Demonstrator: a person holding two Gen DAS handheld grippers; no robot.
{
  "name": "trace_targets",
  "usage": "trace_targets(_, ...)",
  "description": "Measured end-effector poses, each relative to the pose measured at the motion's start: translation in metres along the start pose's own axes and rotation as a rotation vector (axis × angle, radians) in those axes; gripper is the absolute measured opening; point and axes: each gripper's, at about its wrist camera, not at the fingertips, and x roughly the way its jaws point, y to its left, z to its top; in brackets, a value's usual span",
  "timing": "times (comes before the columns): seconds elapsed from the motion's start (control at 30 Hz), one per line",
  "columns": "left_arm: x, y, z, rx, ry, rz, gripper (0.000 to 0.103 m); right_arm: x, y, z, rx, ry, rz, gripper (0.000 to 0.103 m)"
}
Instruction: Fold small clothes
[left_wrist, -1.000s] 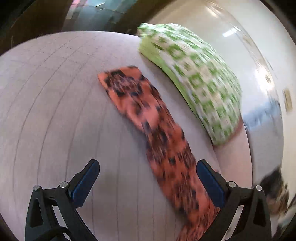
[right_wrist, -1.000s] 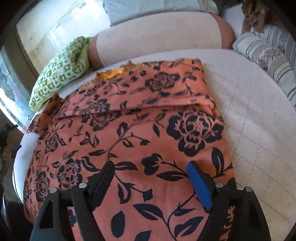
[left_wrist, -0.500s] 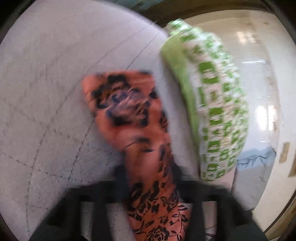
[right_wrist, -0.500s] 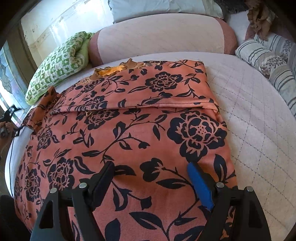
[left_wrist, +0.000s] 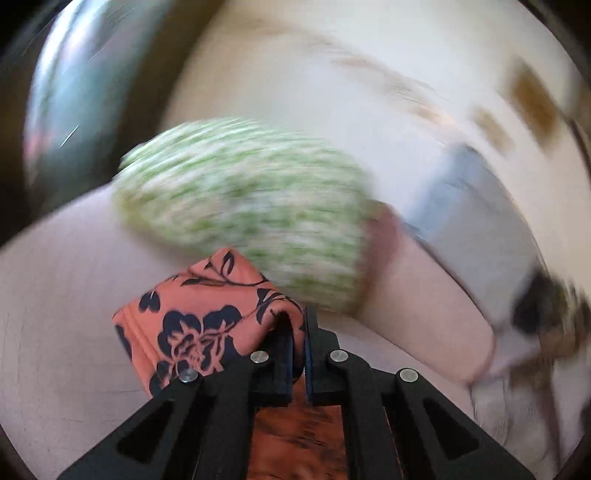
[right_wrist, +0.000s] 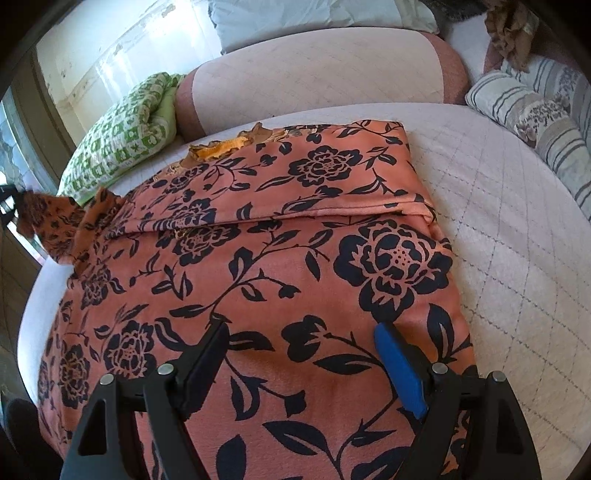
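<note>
Clearly the coral floral garment (right_wrist: 280, 258), spread flat on the bed (right_wrist: 517, 229), is light, limp cloth best taken by an edge or corner: the left tool (left_wrist: 299, 332) is clamped on its sleeve end, the right tool (right_wrist: 299, 350) hovers with jaws apart above it

The orange floral garment (right_wrist: 280, 258) is soft matt cloth, printed with black flowers. The bed (right_wrist: 509, 236) wears a pale quilted cover, matt and stitched in diamonds. The green checked pillow (right_wrist: 118, 136) looks woven and nubbly. Each hand-held gripper (right_wrist: 299, 354) is matt black plastic with shiny metal screws.
</note>
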Motion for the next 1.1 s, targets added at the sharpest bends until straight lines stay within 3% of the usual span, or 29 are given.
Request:
trace_targets(0.07,-0.007,-0.065,-0.016,0.133,-0.007,-0.068,0.004,-0.002,-0.003,0.000,0.018,-0.001,0.013,0.084)
trace_targets(0.17,0.000,-0.160,-0.068,0.341,0.040,-0.150,0.004,-0.003,-0.006,0.000,0.042,0.002,0.029,0.084)
trace_targets(0.27,0.050,-0.227,-0.150,0.518,0.243,-0.221,0.012,-0.005,-0.010,0.002,0.085,0.009,0.064,0.084)
trace_targets(0.3,0.074,-0.240,-0.185,0.583,0.351,-0.221,0.031,-0.006,-0.011,0.002,0.095,0.012,0.078,0.084)
trace_targets(0.33,0.097,-0.246,-0.220,0.641,0.461,-0.201,0.045,-0.007,-0.012,0.003,0.106,0.015,0.093,0.084)
trace_targets(0.43,0.137,-0.232,-0.284,0.723,0.669,-0.081,0.047,-0.007,-0.017,0.003,0.134,0.026,0.122,0.084)
trace_targets(0.5,0.131,-0.209,-0.285,0.698,0.653,-0.044,0.048,-0.009,-0.019,0.003,0.145,0.025,0.133,0.084)
trace_targets(0.57,0.117,-0.186,-0.268,0.647,0.611,-0.048,0.060,-0.013,-0.019,0.004,0.151,0.012,0.143,0.084)
trace_targets(0.67,0.082,-0.140,-0.235,0.598,0.454,-0.019,0.078,-0.024,-0.014,0.008,0.136,-0.022,0.153,0.084)
trace_targets(0.77,0.068,-0.094,-0.208,0.584,0.348,0.111,0.079,-0.042,-0.006,0.026,0.093,-0.093,0.160,0.084)
trace_targets(0.87,0.075,-0.052,-0.193,0.489,0.371,0.173,0.079,-0.034,-0.005,0.063,0.092,-0.091,0.183,0.084)
trace_targets(0.97,0.081,-0.024,-0.178,0.390,0.373,0.170,0.079,0.005,-0.016,0.115,0.126,-0.030,0.200,0.084)
trace_targets(1.1,0.097,0.003,-0.153,0.246,0.419,0.042,0.079,0.066,-0.021,0.162,0.108,0.092,0.134,0.082)
